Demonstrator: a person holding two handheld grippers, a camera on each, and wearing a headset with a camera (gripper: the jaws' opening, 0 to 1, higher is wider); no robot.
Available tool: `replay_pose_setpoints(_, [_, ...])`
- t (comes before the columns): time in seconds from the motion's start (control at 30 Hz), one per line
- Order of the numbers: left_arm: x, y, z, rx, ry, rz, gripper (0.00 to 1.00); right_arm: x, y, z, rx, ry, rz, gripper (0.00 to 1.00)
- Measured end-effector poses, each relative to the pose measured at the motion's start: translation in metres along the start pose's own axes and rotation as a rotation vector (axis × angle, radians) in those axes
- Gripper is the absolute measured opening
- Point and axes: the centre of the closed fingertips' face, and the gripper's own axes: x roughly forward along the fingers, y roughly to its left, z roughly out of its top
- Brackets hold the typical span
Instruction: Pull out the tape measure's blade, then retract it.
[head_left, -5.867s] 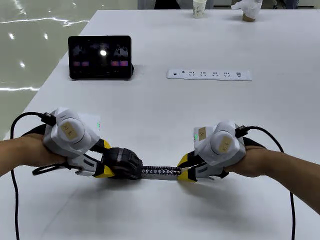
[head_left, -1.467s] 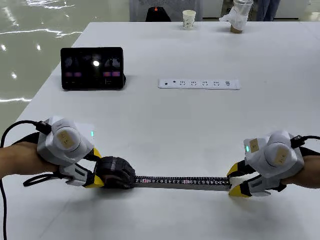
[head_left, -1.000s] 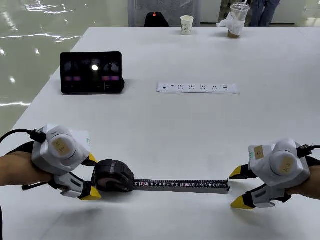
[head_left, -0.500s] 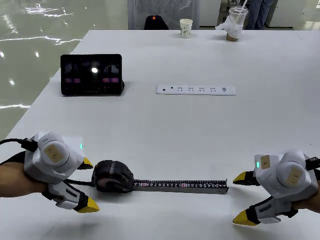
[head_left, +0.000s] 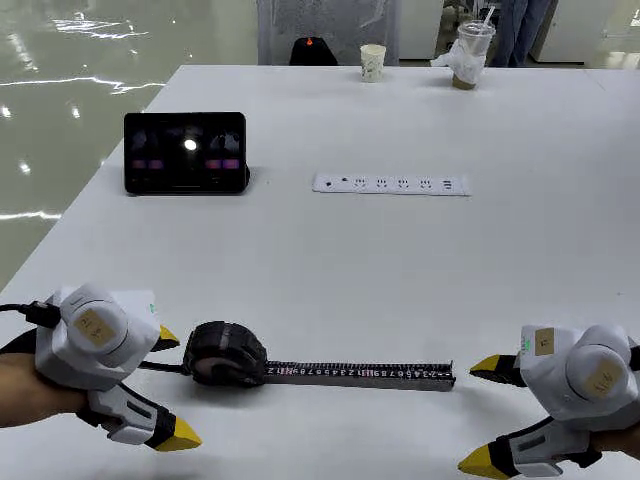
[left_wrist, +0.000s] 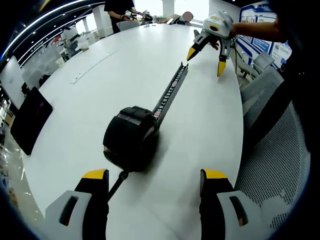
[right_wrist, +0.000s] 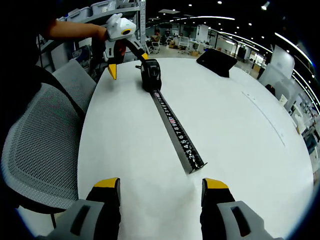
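A black tape measure (head_left: 225, 354) lies on the white table (head_left: 330, 260) near its front edge, its blade (head_left: 360, 375) stretched out flat to the right and ending in a free tip. My left gripper (head_left: 168, 385) hangs open just left of the case, touching nothing. In the left gripper view the case (left_wrist: 131, 138) sits ahead of the parted jaws (left_wrist: 152, 180). My right gripper (head_left: 485, 415) is open too, a short way right of the blade tip. The right gripper view has the blade end (right_wrist: 194, 165) lying just beyond its yellow-tipped jaws (right_wrist: 161, 187).
A dark tablet (head_left: 186, 152) stands at the back left and a white power strip (head_left: 390, 185) lies mid-table. Two cups (head_left: 373, 61) sit at the far edge. A mesh chair (right_wrist: 35, 145) is beside the table.
Both grippers opened and let go: the left drew back left from the case, the right backed away right from the blade tip. The blade stays extended on the table.
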Motion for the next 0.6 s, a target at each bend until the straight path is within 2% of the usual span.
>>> replay_pose_setpoints(0.23, [0.000, -0.012, -0.003, -0.040, -0.020, 0.000, 0.73, 0.000, 0.006, 0.003, 0.046, -0.024, -0.019, 0.69])
replay_pose_setpoints(0.43, [-0.001, -0.018, 0.000, -0.088, -0.058, 0.012, 0.76, -0.001, 0.010, 0.008, 0.088, -0.055, -0.043, 0.73])
replay_pose_setpoints(0.6, [0.000, -0.027, -0.001, -0.115, -0.072, 0.012, 0.77, 0.000, 0.015, 0.012, 0.127, -0.078, -0.057, 0.76])
